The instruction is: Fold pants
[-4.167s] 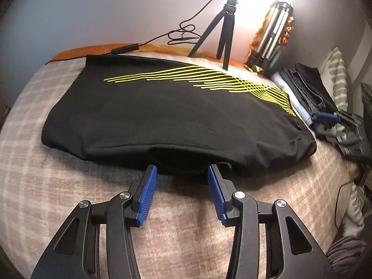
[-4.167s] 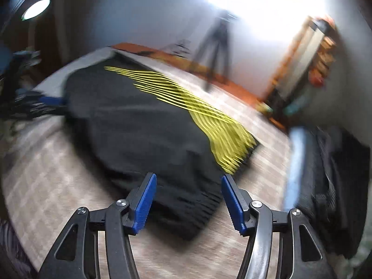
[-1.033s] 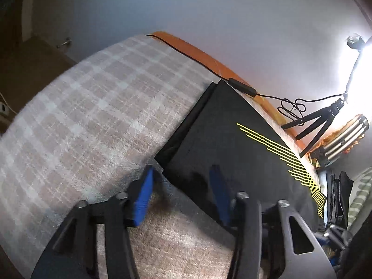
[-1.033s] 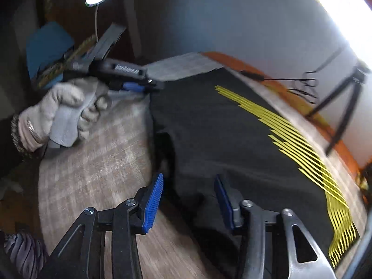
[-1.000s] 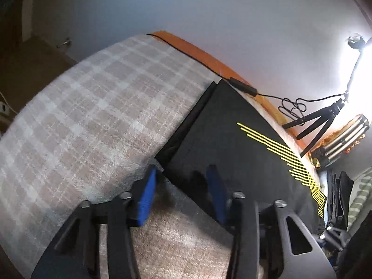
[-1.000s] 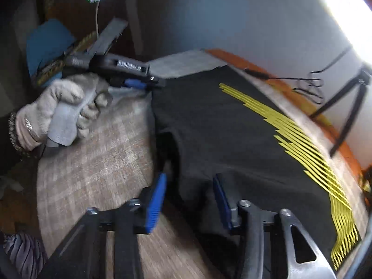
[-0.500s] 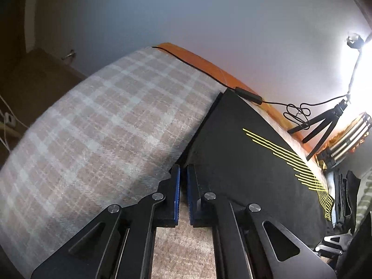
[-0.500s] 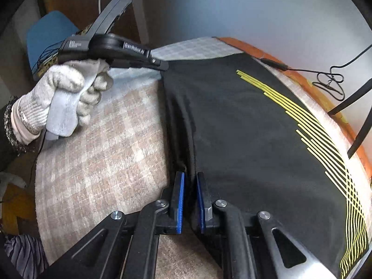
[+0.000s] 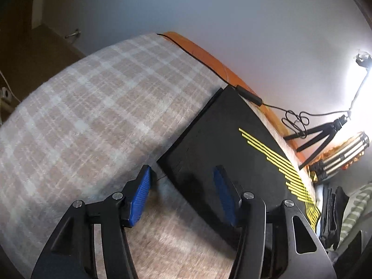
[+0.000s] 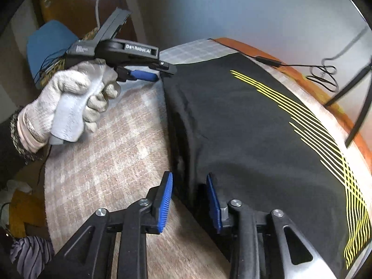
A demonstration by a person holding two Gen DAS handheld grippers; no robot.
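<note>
Spreading wide, the blue pads of your left gripper [image 9: 182, 191] straddle the near corner of the black pants [image 9: 232, 148], one pad over the blanket, the other over the cloth, gripping nothing. Your right gripper [image 10: 190, 200] also stands with its jaws parted, set across the hem edge of the pants [image 10: 255, 127] and holding nothing. The pants lie flat on the checked blanket [image 9: 93, 116], yellow stripes [image 9: 279, 165] running toward the far right. In the right wrist view your gloved left hand [image 10: 69, 107] holds its gripper at the far left corner of the cloth. Beyond the pants, a black cable [image 9: 251, 97] runs along the orange edge [image 9: 209, 58] to a small tripod [image 9: 320, 137] at the wall.
</note>
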